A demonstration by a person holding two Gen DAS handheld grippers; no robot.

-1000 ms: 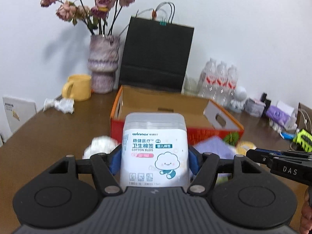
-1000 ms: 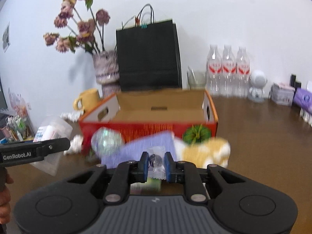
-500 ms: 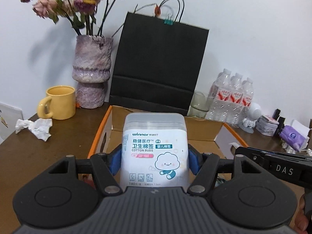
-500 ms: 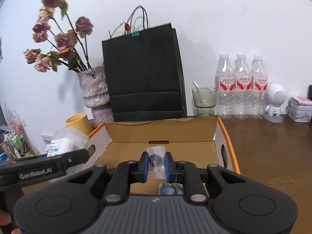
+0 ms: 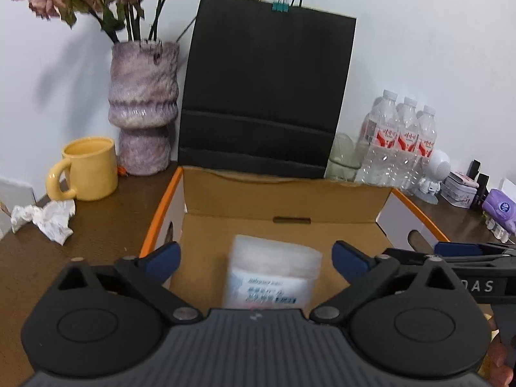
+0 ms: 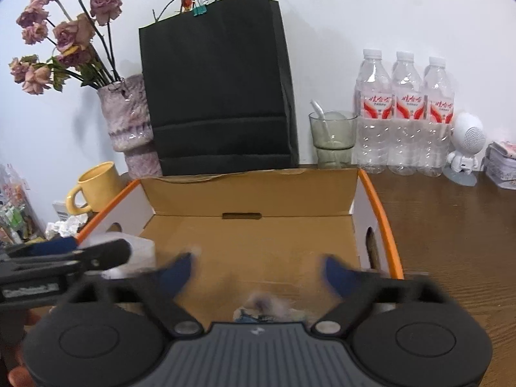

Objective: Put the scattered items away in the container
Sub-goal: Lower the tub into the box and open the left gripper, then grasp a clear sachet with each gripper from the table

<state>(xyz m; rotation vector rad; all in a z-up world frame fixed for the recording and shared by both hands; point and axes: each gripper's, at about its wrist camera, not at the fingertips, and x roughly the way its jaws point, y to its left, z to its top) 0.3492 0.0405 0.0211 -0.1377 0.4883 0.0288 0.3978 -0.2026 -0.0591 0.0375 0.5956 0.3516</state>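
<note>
You are letting go over the cardboard box (image 5: 283, 206): left gripper (image 5: 254, 258) jaws opening, cotton bud tub (image 5: 274, 274) dropping free between them; right gripper (image 6: 258, 267) jaws opening above a blurred small packet (image 6: 261, 306); crumpled tissue (image 5: 48, 216) remaining outside, far left.

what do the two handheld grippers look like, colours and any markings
Both match: the left gripper and right gripper have black angular linkage arms, blue pads on the fingertips, silver pivot screws, round black discs either side and a ribbed grey centre plate. White lettering marks their sides: "DAS" on the right one, blurred text on the left.
</note>
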